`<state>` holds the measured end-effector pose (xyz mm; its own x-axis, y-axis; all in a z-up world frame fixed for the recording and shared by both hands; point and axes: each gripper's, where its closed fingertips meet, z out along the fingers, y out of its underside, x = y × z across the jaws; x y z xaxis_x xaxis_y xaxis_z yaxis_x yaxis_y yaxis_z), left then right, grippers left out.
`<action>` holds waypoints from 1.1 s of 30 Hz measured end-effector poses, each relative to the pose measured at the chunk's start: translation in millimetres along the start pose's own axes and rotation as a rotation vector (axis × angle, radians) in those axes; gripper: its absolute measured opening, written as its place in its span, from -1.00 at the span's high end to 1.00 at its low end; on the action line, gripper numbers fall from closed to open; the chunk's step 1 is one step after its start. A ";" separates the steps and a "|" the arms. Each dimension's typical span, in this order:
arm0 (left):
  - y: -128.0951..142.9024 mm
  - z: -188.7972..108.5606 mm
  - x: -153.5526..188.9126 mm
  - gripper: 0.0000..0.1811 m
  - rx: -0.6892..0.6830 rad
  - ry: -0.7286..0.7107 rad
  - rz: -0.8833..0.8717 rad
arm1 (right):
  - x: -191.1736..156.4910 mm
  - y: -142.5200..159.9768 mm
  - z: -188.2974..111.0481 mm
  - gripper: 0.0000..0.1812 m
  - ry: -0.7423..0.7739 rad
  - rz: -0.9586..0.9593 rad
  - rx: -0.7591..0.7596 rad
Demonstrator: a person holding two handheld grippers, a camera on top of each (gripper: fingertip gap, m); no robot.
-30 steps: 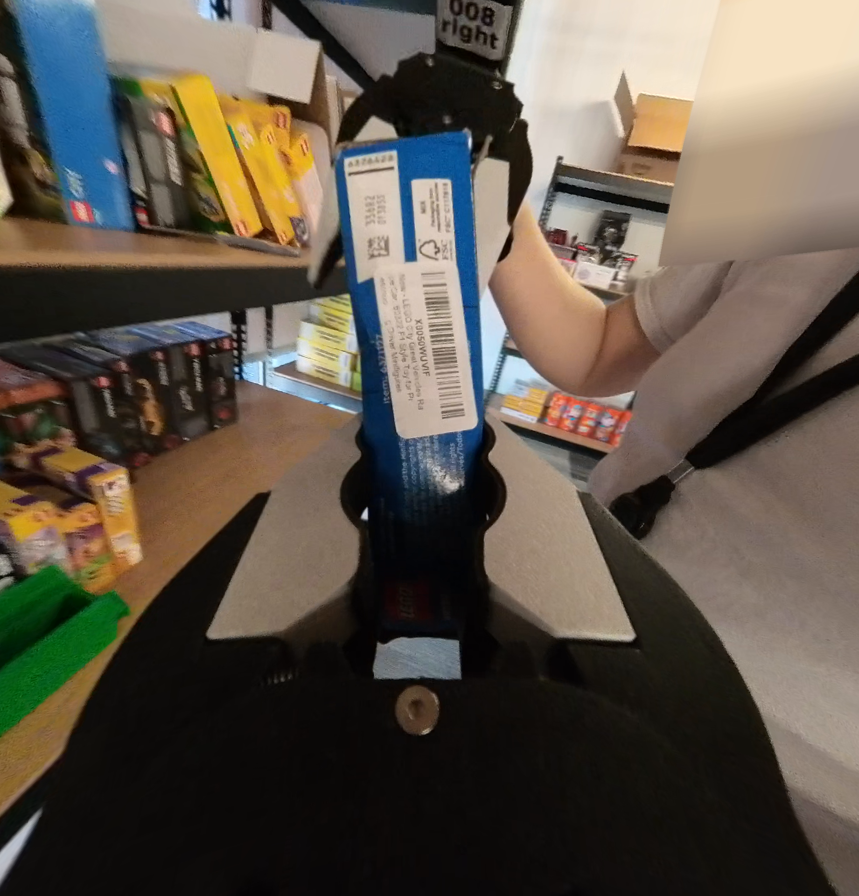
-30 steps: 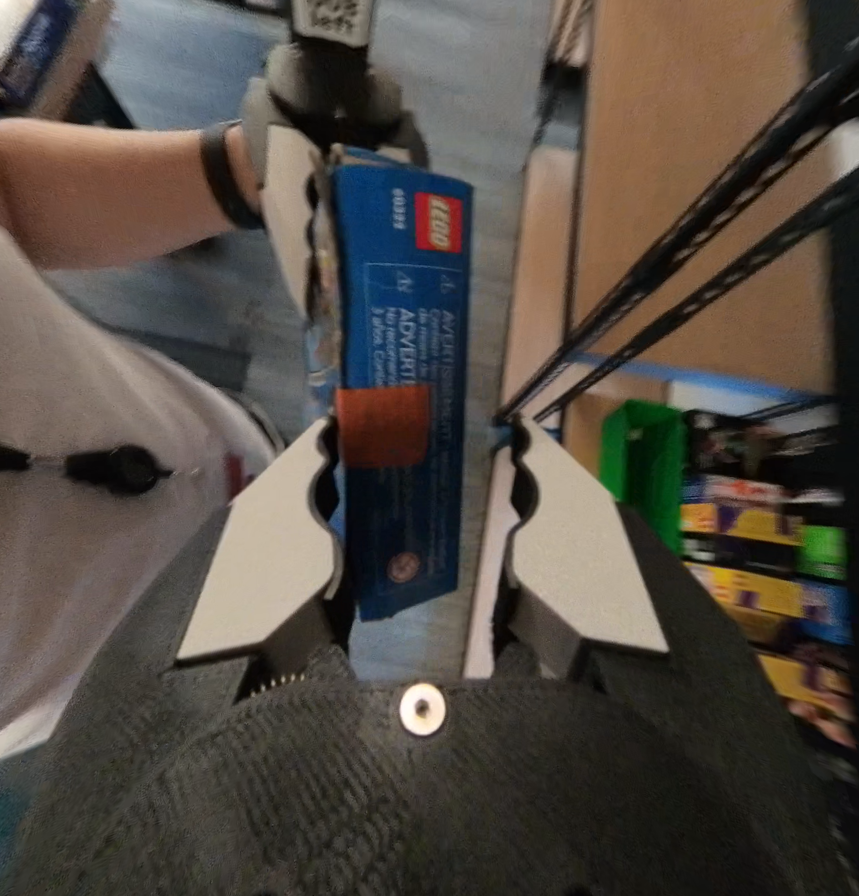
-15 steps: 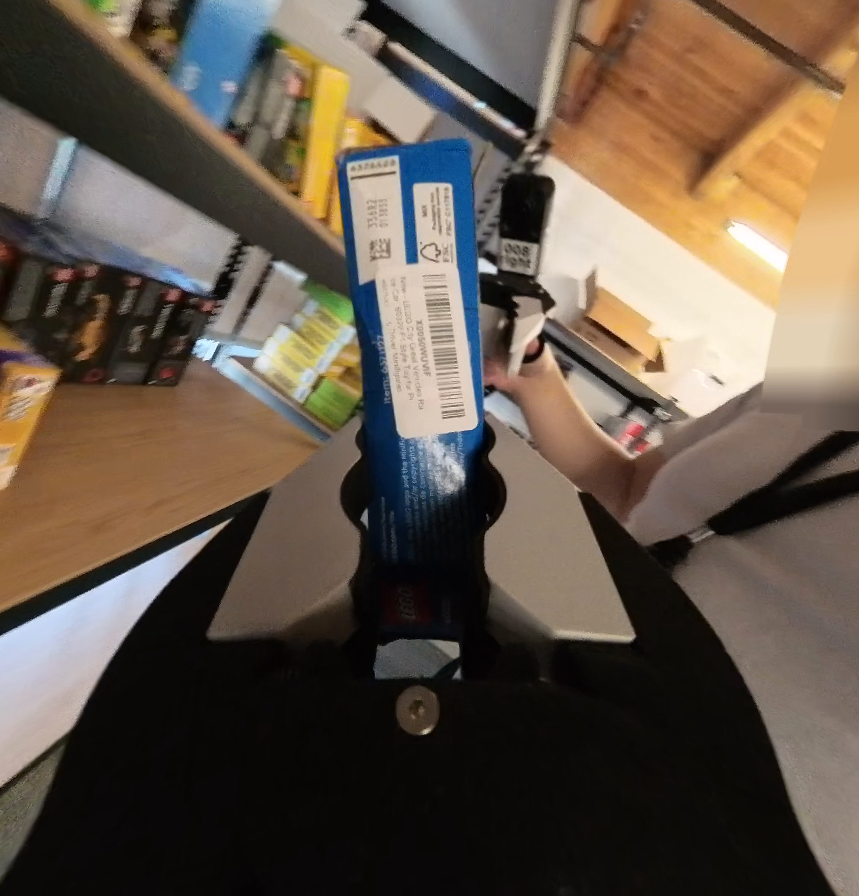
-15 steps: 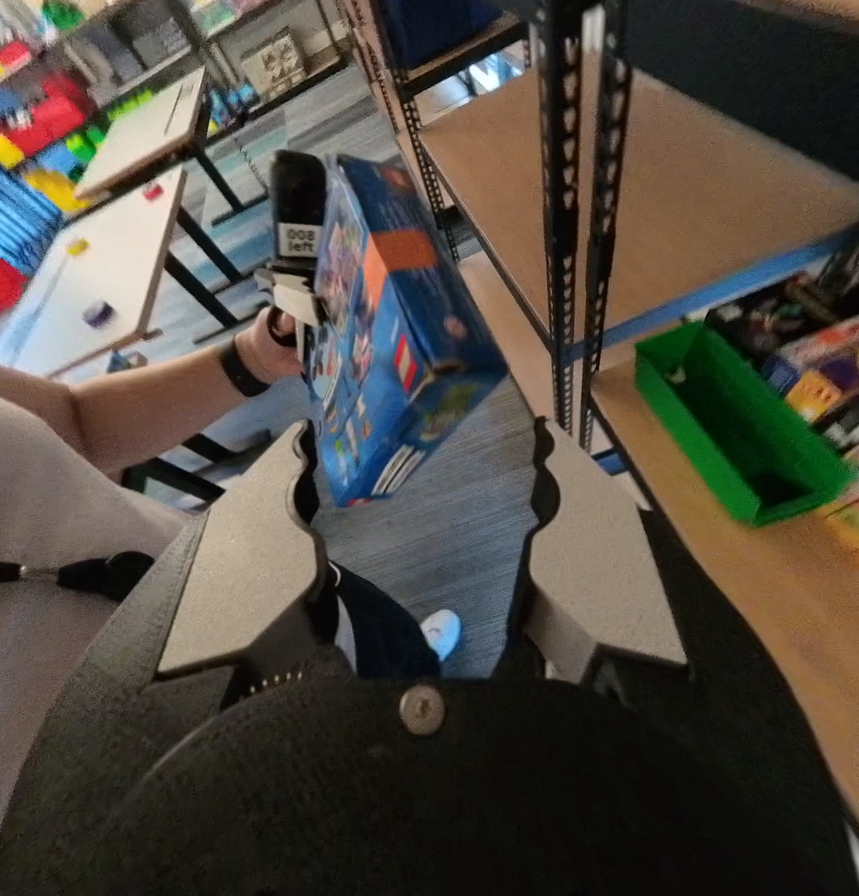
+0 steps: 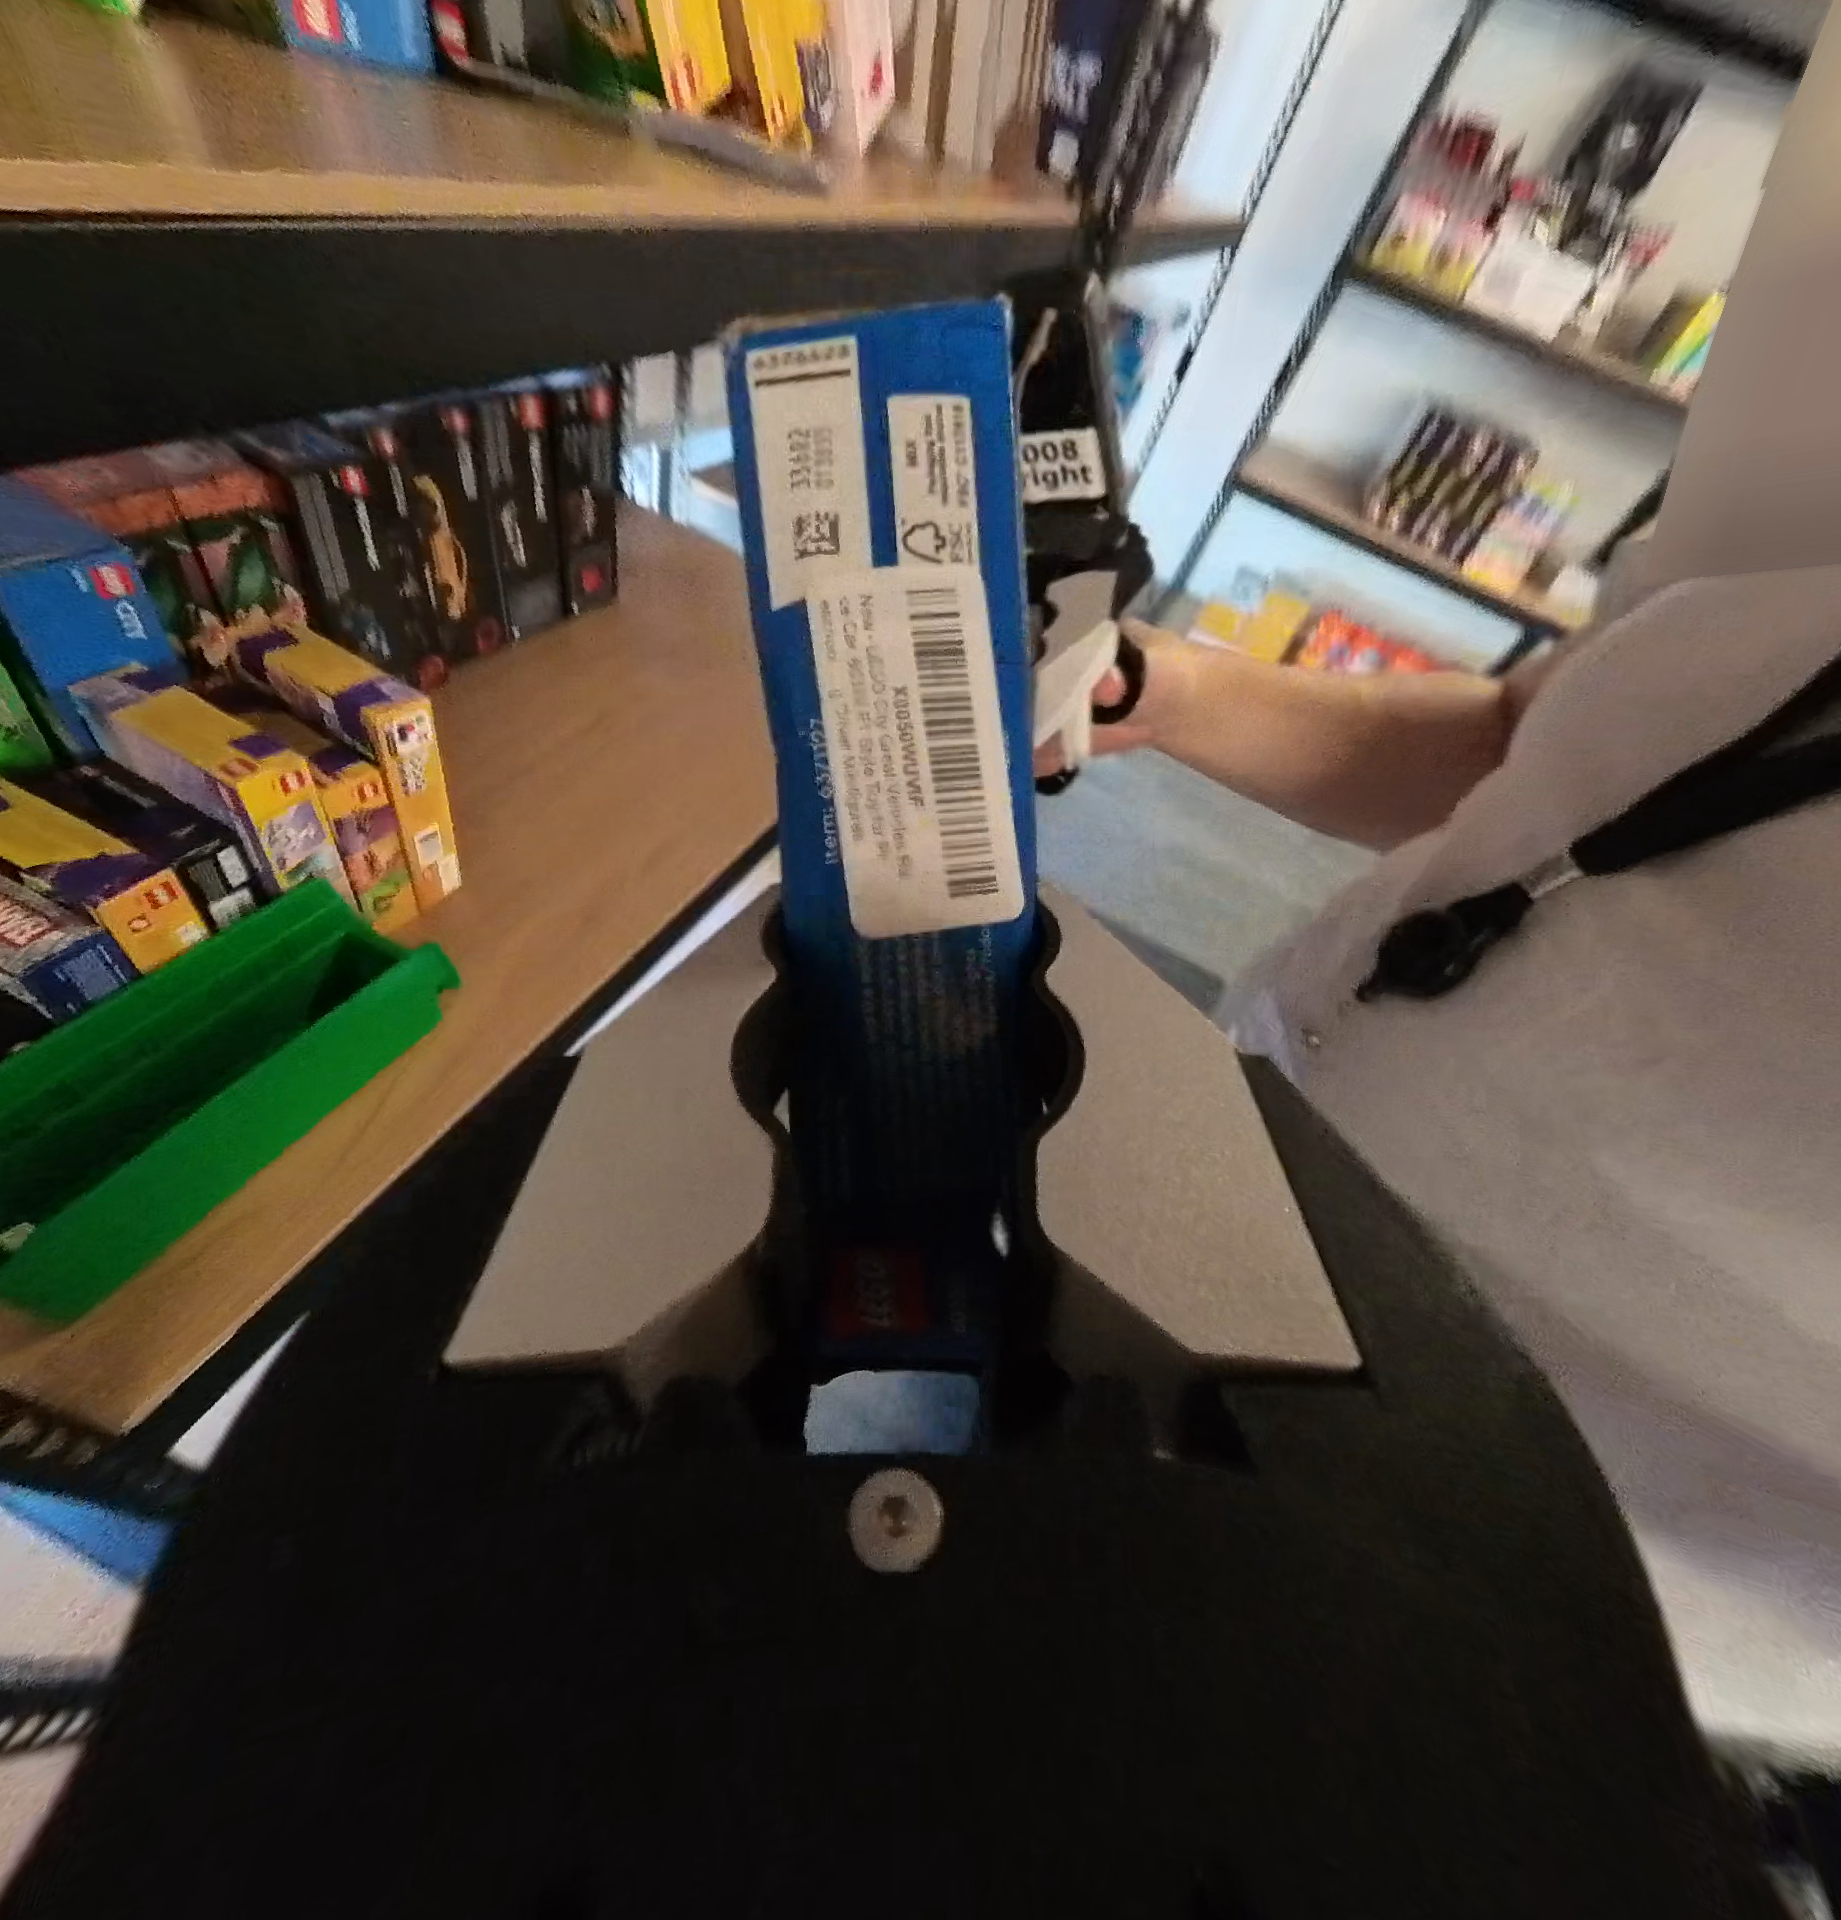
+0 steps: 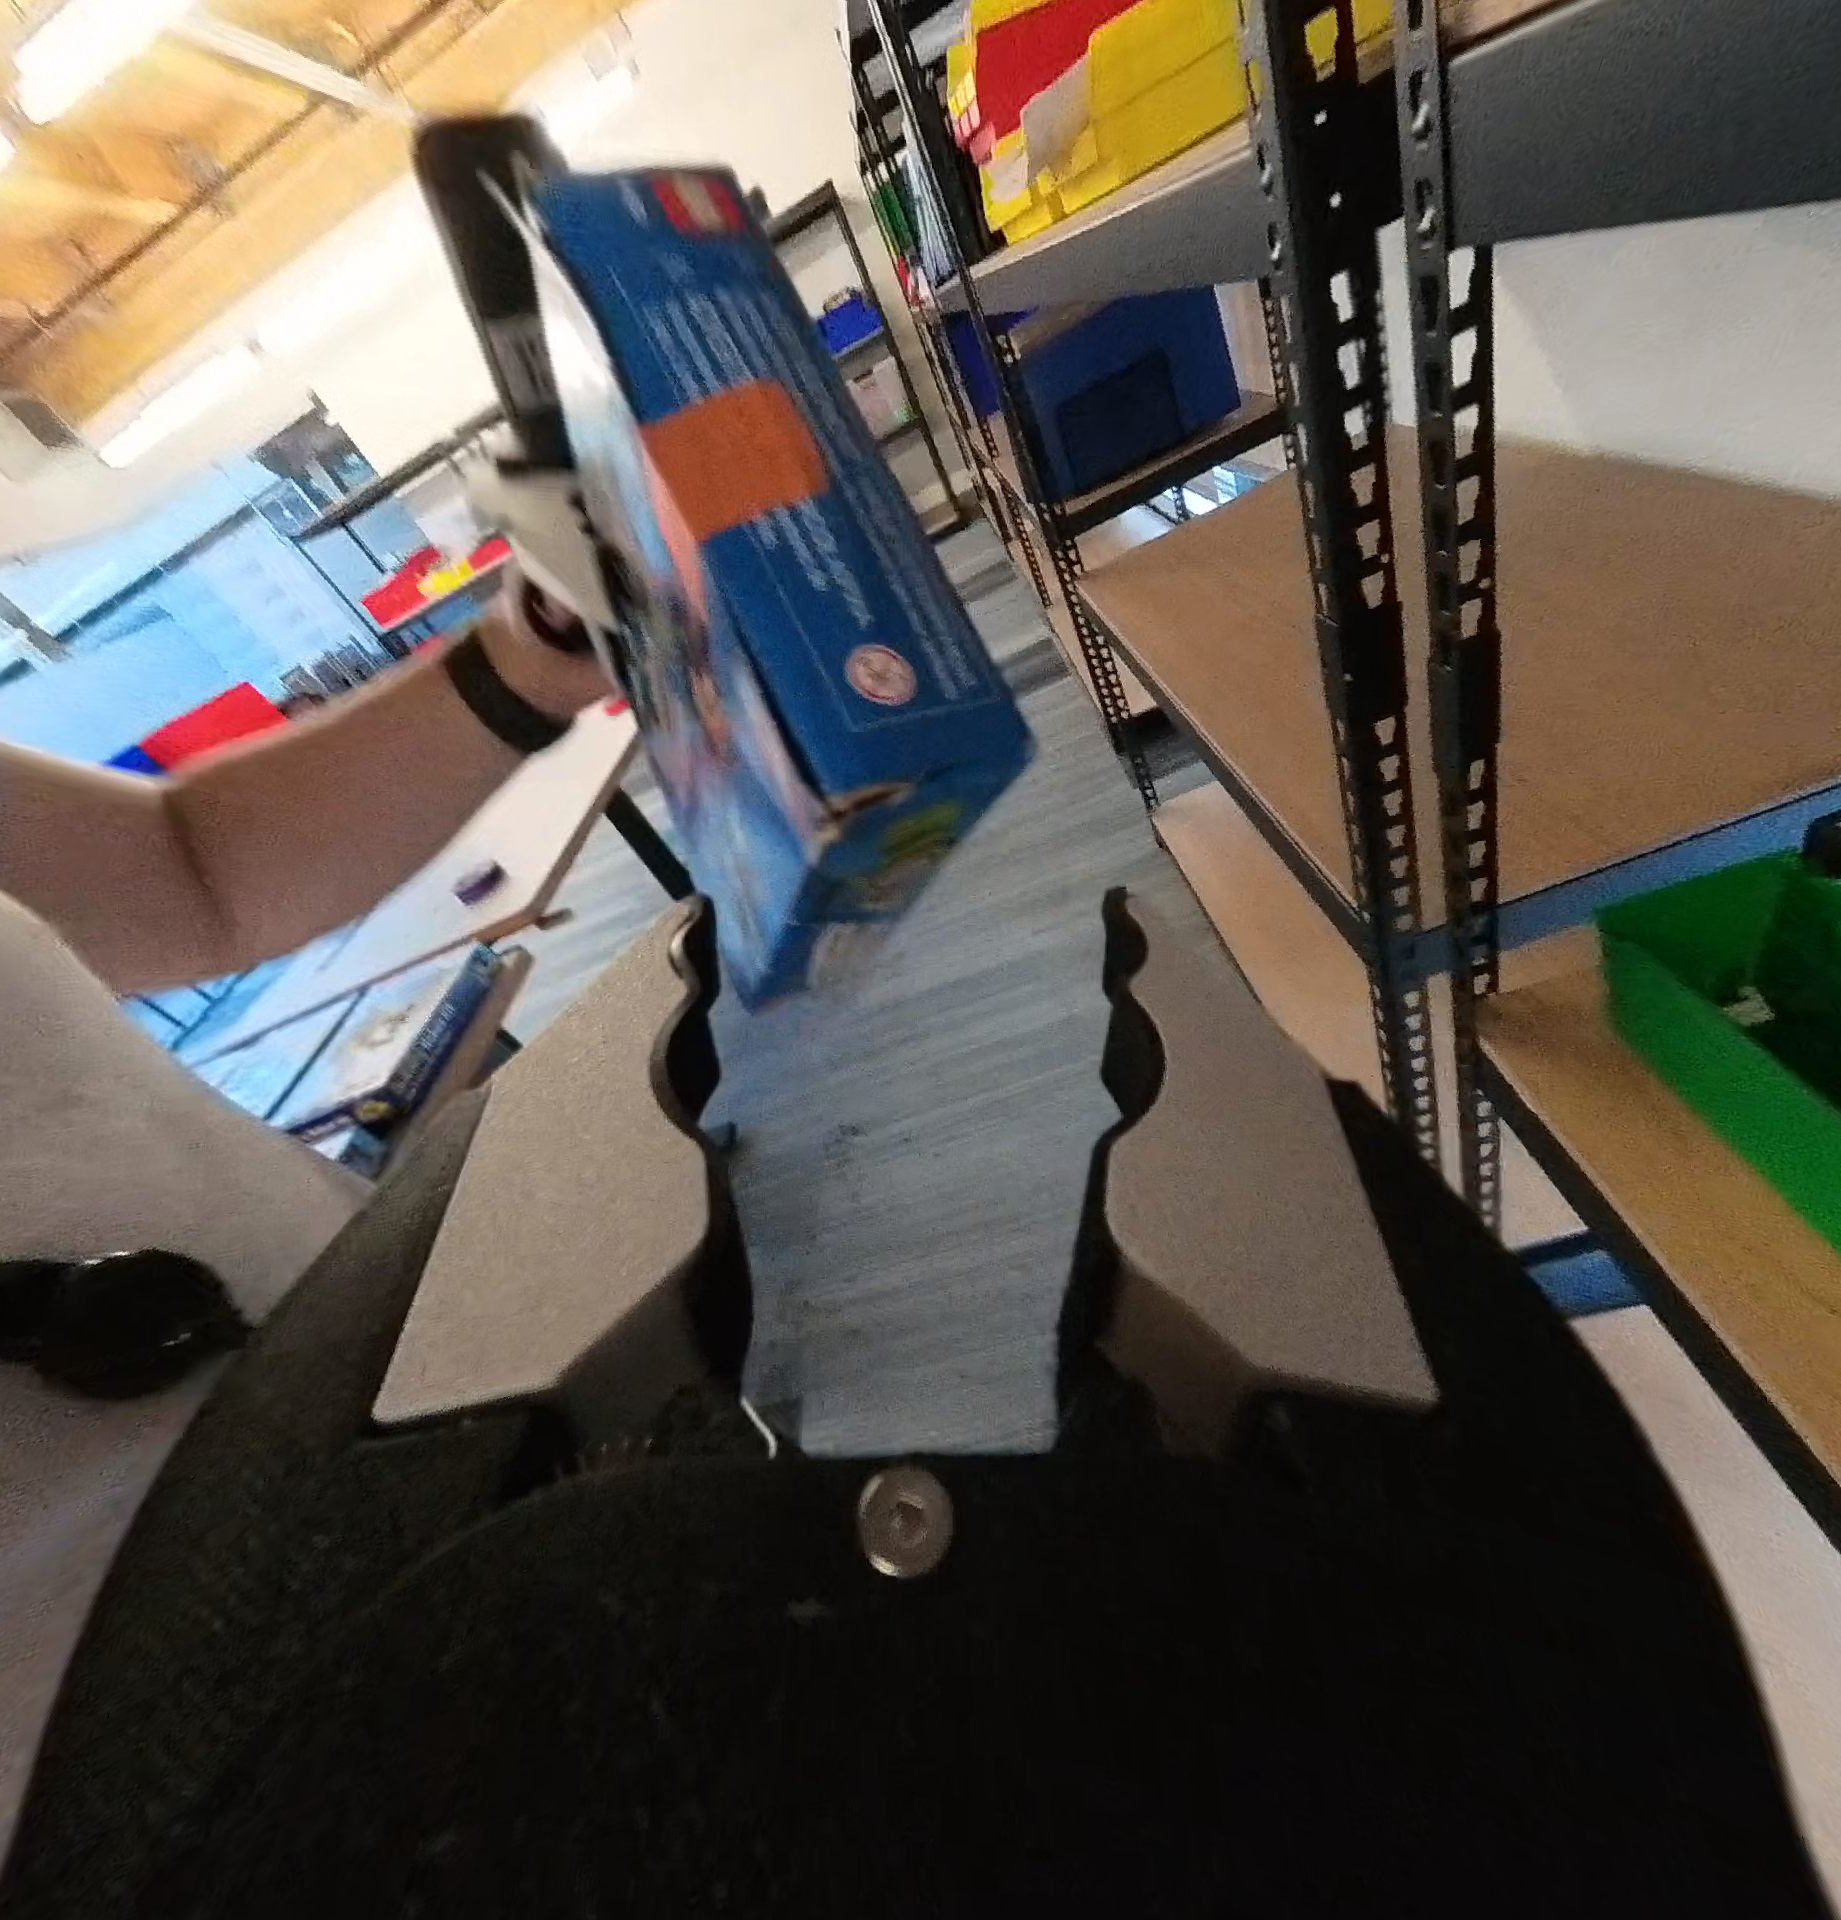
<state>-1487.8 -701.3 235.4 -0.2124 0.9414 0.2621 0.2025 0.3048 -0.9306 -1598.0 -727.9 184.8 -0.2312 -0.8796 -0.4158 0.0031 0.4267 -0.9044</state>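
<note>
My left gripper (image 5: 908,1029) is shut on a blue toy box (image 5: 885,644) with white barcode labels, holding it upright by its narrow edge beside a wooden shelf (image 5: 594,790). The same box (image 6: 781,623) shows in the right wrist view, tilted, held by the left gripper (image 6: 573,561) in a person's hand. My right gripper (image 6: 905,997) is open and empty, pointing down the aisle, below and apart from the box. It also shows behind the box in the left wrist view (image 5: 1077,665).
A green bin (image 5: 178,1081) and several toy boxes (image 5: 303,748) sit on the shelf at left. Black boxes (image 5: 459,530) stand further back. Metal rack posts (image 6: 1352,582) and the green bin (image 6: 1757,1018) are at right. A person's torso (image 5: 1622,1039) is close.
The right gripper let go of the blue box and drew away from it. The left gripper kept the box and swung it towards the shelf with the green bin.
</note>
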 end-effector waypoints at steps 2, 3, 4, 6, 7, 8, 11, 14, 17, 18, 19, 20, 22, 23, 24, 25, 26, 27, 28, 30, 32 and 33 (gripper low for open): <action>-10.8 -5.1 4.4 0.58 -0.093 0.027 0.002 | 2.9 3.8 3.2 0.21 -0.011 -0.005 0.012; -17.0 -7.6 7.5 0.58 -0.129 0.044 -0.001 | 1.2 2.9 4.2 0.22 -0.025 -0.004 0.038; -23.8 -9.4 10.9 0.58 -0.150 0.063 -0.009 | -3.5 0.1 4.3 0.23 -0.047 -0.007 0.068; -41.6 -11.0 20.5 0.58 -0.135 0.122 -0.031 | -17.0 -12.0 0.7 0.26 -0.081 -0.037 0.143; -51.4 -10.7 26.9 0.58 -0.103 0.165 -0.051 | -24.3 -20.3 -3.1 0.27 -0.088 -0.055 0.184; -61.8 -9.6 33.9 0.59 -0.055 0.214 -0.077 | -33.3 -30.2 -8.3 0.27 -0.101 -0.072 0.227; -89.9 -3.0 55.8 0.58 0.127 0.382 -0.134 | -65.9 -66.8 -32.0 0.26 -0.150 -0.123 0.354; -107.1 10.0 68.4 0.58 0.302 0.483 -0.124 | -104.6 -99.1 -58.0 0.20 -0.243 -0.170 0.421; -117.6 23.8 76.0 0.57 0.440 0.561 -0.113 | -121.9 -120.7 -75.5 0.14 -0.233 -0.199 0.429; -119.8 28.7 77.2 0.57 0.472 0.580 -0.112 | -123.5 -125.3 -79.5 0.12 -0.214 -0.201 0.422; -121.1 33.8 77.8 0.57 0.496 0.591 -0.112 | -124.6 -129.3 -83.1 0.11 -0.199 -0.195 0.414; -121.8 39.4 77.8 0.57 0.513 0.595 -0.108 | -124.2 -133.2 -86.9 0.11 -0.182 -0.180 0.409; -122.5 51.3 78.0 0.57 0.543 0.593 -0.095 | -122.2 -138.2 -93.2 0.09 -0.153 -0.162 0.382; -122.8 57.6 78.5 0.57 0.556 0.593 -0.089 | -115.7 -138.2 -94.9 0.09 -0.113 -0.153 0.350; -122.6 65.2 78.6 0.56 0.564 0.590 -0.085 | -105.6 -137.2 -95.6 0.10 -0.063 -0.151 0.316; -121.2 75.1 78.4 0.57 0.565 0.578 -0.079 | -97.8 -136.2 -97.6 0.11 -0.032 -0.148 0.285; -119.5 86.4 77.6 0.56 0.563 0.555 -0.065 | -90.6 -132.5 -99.5 0.19 -0.016 -0.138 0.239; -118.6 97.9 75.0 0.55 0.572 0.524 -0.054 | -90.3 -131.2 -105.0 0.48 -0.050 -0.137 0.214; -119.0 107.4 71.8 0.54 0.592 0.502 -0.052 | -84.6 -132.8 -111.0 0.50 -0.058 -0.116 0.208; -122.1 123.6 66.6 0.53 0.620 0.485 -0.053 | -73.3 -136.6 -123.3 0.57 -0.083 -0.124 0.178; -127.9 141.9 53.8 0.52 0.614 0.432 -0.054 | -54.2 -147.9 -132.9 0.62 -0.083 -0.120 0.155; -134.1 148.0 44.3 0.46 0.617 0.403 -0.065 | -42.9 -157.3 -137.1 0.67 -0.080 -0.120 0.156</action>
<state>-1665.8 -721.9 334.0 0.1861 0.9405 0.2841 -0.3981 0.3366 -0.8534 -1721.9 -728.4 358.0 -0.1610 -0.9386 -0.3052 0.1323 0.2859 -0.9491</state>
